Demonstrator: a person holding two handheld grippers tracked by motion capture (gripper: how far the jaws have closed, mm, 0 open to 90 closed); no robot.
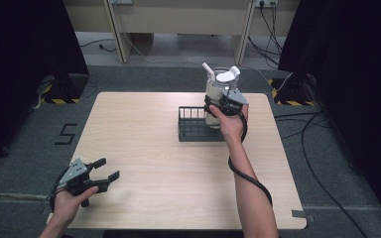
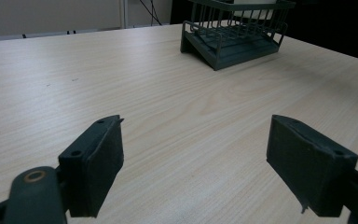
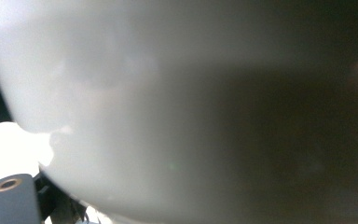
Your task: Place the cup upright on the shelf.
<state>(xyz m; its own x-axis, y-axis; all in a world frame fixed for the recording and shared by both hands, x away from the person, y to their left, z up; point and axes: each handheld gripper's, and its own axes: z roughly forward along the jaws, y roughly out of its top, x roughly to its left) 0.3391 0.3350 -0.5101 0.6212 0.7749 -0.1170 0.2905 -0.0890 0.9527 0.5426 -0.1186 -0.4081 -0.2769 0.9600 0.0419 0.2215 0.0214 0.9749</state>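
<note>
Right hand-held gripper [image 1: 222,105] clamped on jug [image 1: 217,89] w/ white lid: lower upright into rack [image 1: 194,130], steady; left hand-held gripper [image 1: 104,169] wide open, empty

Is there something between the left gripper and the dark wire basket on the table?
Nothing visible: only bare table lies between the open left gripper and the basket.

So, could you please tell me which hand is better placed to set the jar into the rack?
The right tool: it is at the jar over the rack; the left tool idles open, far off.
</note>
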